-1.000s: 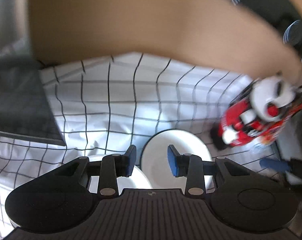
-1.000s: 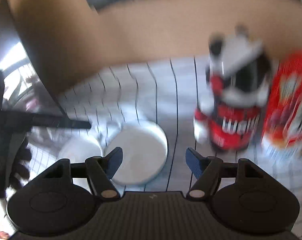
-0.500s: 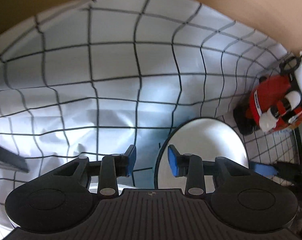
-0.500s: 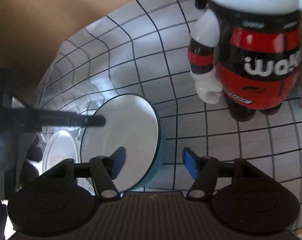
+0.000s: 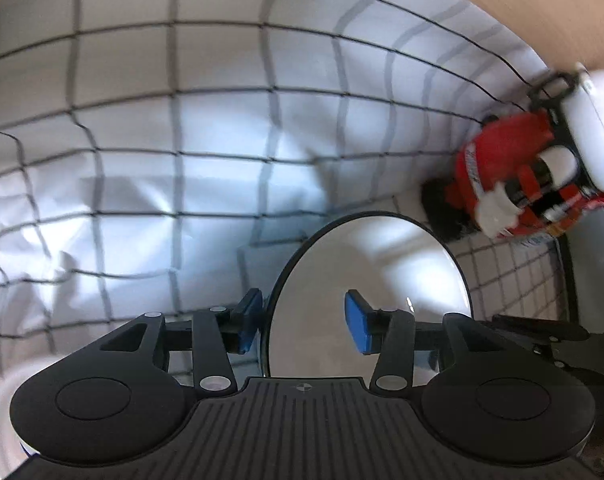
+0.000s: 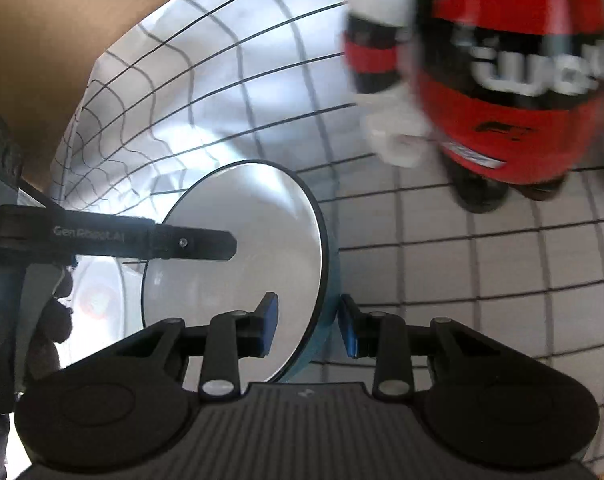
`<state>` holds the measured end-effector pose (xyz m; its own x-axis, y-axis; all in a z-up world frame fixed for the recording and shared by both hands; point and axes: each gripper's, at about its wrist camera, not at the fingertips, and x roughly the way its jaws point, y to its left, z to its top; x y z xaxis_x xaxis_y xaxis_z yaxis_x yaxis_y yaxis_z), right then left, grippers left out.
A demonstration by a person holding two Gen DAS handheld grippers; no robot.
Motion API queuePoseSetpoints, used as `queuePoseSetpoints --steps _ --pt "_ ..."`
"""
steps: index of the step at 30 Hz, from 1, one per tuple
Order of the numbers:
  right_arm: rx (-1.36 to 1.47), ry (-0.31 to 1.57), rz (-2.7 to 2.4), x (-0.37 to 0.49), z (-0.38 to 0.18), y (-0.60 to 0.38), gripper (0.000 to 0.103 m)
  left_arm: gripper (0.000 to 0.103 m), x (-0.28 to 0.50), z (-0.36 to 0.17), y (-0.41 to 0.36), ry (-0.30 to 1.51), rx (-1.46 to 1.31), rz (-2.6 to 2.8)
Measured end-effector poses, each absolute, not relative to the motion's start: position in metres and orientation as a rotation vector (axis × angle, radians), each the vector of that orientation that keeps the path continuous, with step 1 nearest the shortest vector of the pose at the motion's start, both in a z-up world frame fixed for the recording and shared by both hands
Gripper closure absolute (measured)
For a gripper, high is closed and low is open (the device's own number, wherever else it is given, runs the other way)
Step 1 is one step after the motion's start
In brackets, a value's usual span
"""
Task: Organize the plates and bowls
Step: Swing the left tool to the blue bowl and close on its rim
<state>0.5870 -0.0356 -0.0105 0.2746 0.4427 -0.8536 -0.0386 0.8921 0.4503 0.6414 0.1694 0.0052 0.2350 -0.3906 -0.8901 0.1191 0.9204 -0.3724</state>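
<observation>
The bowl [image 5: 366, 288], white inside with a dark rim and a blue outer wall [image 6: 330, 312], sits on the worktop, which is covered by a white cloth with a black grid [image 5: 182, 128]. Both grippers straddle its rim from opposite sides. The left gripper [image 5: 304, 322] is spread wide, with one blue pad just outside the bowl's left edge and the other pad over the white interior; neither pad visibly presses on the rim. The right gripper [image 6: 307, 330] is also parted, one pad over the inside of the bowl and the other just beside the blue outer wall, with the rim between them and a small gap showing on the outer side. In the right wrist view the left gripper's black finger [image 6: 190, 242] reaches across the bowl's far edge. A second white dish [image 6: 98, 300] lies just beside the bowl, partly hidden. A red, black and white toy figure [image 6: 502, 80] stands on the cloth near the bowl, blurred [image 5: 514, 184].
</observation>
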Motion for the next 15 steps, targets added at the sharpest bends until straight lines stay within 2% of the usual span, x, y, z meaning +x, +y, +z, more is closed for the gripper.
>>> queuePoseSetpoints --steps 8,15 --pt "0.426 1.251 0.29 0.576 -0.011 -0.077 0.071 0.054 0.632 0.0 0.135 1.298 -0.249 -0.392" --pt "0.397 1.321 0.267 0.581 -0.028 -0.067 0.07 0.06 0.627 -0.022 0.122 1.374 -0.203 -0.361"
